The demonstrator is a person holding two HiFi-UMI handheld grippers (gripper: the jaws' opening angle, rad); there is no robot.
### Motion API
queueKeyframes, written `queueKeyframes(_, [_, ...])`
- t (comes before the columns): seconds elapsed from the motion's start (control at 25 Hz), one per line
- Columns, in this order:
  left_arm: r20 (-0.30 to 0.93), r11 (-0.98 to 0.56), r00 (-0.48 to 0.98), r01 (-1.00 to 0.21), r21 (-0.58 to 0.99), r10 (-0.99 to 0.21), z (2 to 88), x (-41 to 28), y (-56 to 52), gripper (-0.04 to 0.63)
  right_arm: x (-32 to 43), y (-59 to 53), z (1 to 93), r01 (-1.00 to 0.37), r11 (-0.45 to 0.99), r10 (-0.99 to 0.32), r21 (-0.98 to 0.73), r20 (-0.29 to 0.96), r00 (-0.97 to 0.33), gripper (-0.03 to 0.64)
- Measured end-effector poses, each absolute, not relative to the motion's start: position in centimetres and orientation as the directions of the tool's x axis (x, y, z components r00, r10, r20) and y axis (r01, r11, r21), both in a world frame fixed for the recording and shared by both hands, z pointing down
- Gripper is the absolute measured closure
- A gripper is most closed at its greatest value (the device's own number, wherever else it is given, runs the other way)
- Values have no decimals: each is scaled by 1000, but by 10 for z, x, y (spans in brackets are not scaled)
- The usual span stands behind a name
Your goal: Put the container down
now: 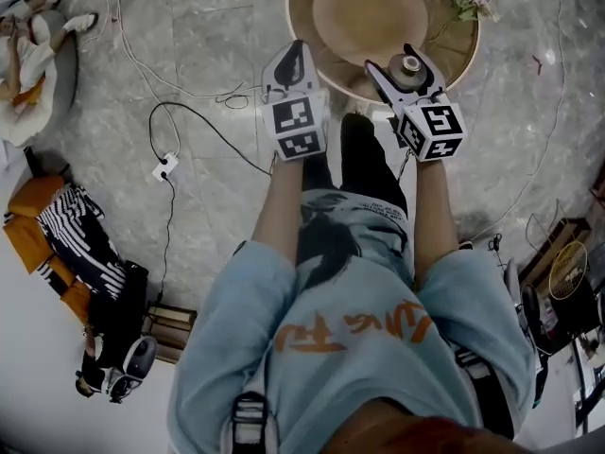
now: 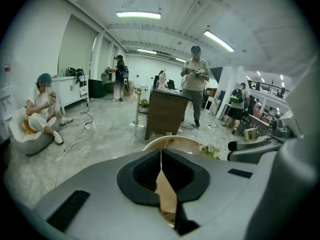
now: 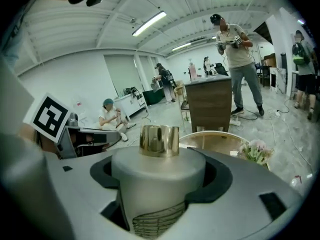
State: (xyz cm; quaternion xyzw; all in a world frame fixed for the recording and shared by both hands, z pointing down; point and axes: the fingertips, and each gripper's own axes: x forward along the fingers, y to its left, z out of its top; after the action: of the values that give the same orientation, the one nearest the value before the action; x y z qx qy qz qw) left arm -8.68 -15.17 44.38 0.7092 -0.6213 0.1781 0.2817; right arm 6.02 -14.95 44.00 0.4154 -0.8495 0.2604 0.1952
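Right gripper (image 1: 402, 66) clamps white container (image 3: 159, 176), gold cap (image 3: 159, 140), above round desk (image 1: 465, 53). Left gripper (image 2: 161, 163) clenched, empty. Orange print on shirt (image 1: 364, 334) illegible.

Illumination: bright and even, from long white ceiling strip lamps (image 2: 138, 15) visible in the 2 gripper views. The pale grey polished stone floor (image 1: 208, 64) shows a mild sheen and only faint shadows. The shiny gold cylindrical cap (image 3: 159, 140) on the white cylindrical container (image 3: 155, 184) carries sharp reflections. Gripper views: heavy fisheye bending, black corners, nearest surfaces slightly soft. Head view: dimmer, muted colour, curved edges, blurred bottom margin.
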Motion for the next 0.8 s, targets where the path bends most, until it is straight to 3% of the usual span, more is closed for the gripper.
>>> queueKeyframes(0.44, [665, -110, 192, -980, 163, -721, 561, -72, -148, 563, 48, -123, 582, -768, 554, -478, -321, 633, -609, 256])
queueKeyframes(0.8, [670, -126, 206, -978, 165, -713, 627, -76, -162, 563, 37, -134, 646, -772, 564, -477, -292, 648, -594, 256])
